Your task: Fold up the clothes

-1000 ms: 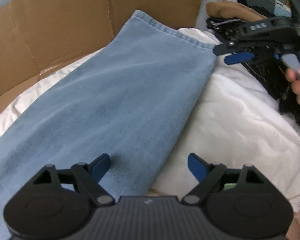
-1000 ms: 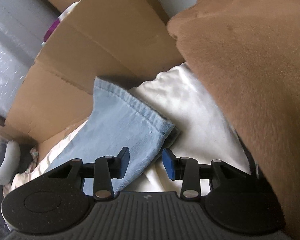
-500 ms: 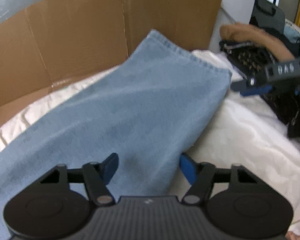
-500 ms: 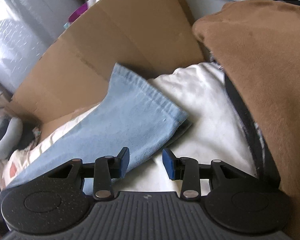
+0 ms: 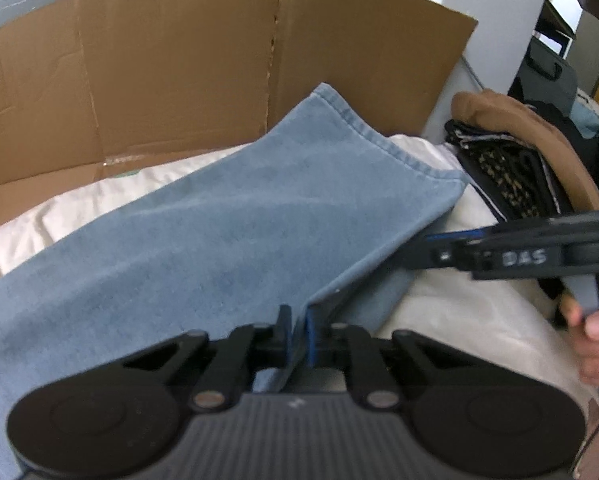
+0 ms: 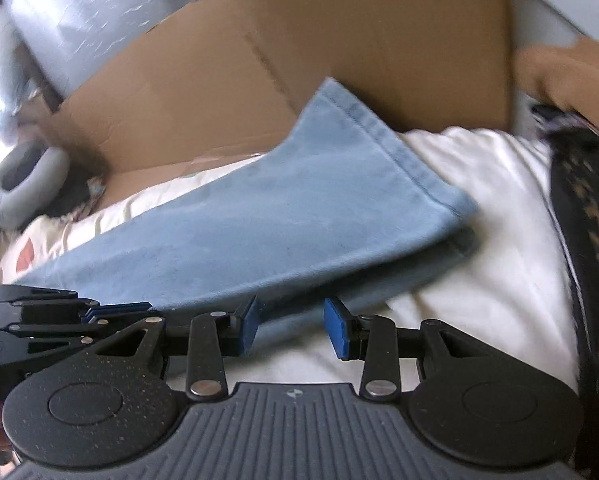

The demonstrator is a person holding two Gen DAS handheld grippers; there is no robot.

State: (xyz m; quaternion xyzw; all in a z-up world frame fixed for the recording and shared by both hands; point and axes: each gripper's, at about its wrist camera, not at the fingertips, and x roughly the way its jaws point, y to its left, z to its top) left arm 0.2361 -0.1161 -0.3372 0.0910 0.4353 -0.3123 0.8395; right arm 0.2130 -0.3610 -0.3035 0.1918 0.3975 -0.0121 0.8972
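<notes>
- So the left gripper [image 5: 298,338] was wide open over the jeans [image 5: 219,232] a second ago; its fingers have just been closing and now pinch the near side edge of the denim.
- That reads like the grab before a fold, with nothing folded over yet.
- The right gripper [image 6: 290,326] has slid up next to it, fingers partly open, straddling the lower denim layer without pressing.
- Jeans lie flat on the white bedding [image 5: 459,312], hem toward the cardboard box [image 5: 179,72].
- Count: one pair of jeans, two grippers, one box, one brown garment [image 5: 519,120] off to the side.
</notes>
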